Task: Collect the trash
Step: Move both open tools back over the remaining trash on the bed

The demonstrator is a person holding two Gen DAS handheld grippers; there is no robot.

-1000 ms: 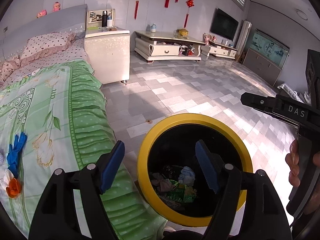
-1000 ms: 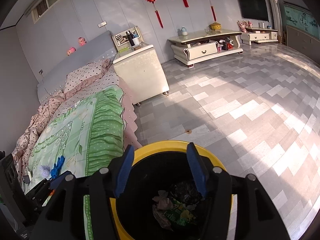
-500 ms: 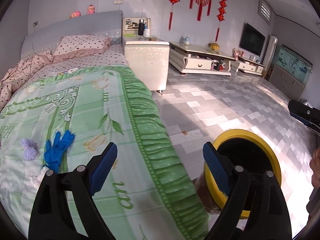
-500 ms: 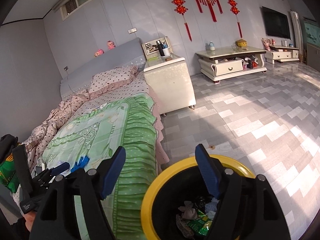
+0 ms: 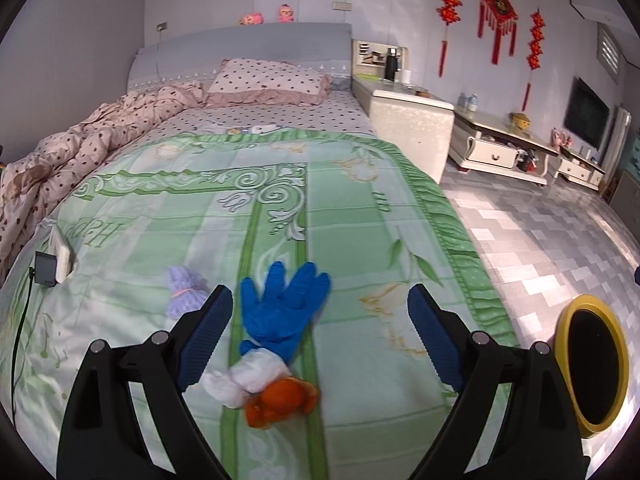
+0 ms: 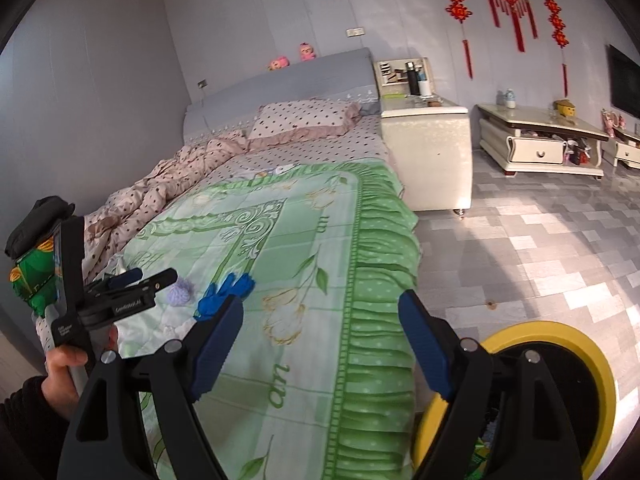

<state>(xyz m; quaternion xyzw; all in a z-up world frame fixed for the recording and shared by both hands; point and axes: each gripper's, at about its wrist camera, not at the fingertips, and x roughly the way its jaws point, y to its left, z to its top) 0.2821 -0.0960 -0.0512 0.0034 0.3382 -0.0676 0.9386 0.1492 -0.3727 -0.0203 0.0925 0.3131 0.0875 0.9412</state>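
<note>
A blue glove (image 5: 286, 306) lies on the green bedspread (image 5: 248, 216), with a white crumpled tissue (image 5: 244, 378) and an orange scrap (image 5: 280, 402) at its near end and a small purple knitted ball (image 5: 182, 294) to its left. My left gripper (image 5: 320, 340) is open and empty above the glove and tissue. The glove (image 6: 224, 294) and purple ball (image 6: 180, 290) also show in the right wrist view. My right gripper (image 6: 320, 352) is open and empty over the bed's edge, beside the yellow-rimmed black bin (image 6: 560, 384) on the floor.
The bin (image 5: 592, 364) stands on the tiled floor right of the bed. A phone and charger (image 5: 52, 266) lie at the bed's left. A white bedside cabinet (image 5: 408, 124), low TV stand (image 5: 504, 148), pillow (image 5: 272, 82) and pink quilt (image 5: 60, 152) are farther off.
Both grippers swung left from over the bin toward the bed. My left gripper now hangs over the blue glove and tissue; the bin has slid to the right edge of its view.
</note>
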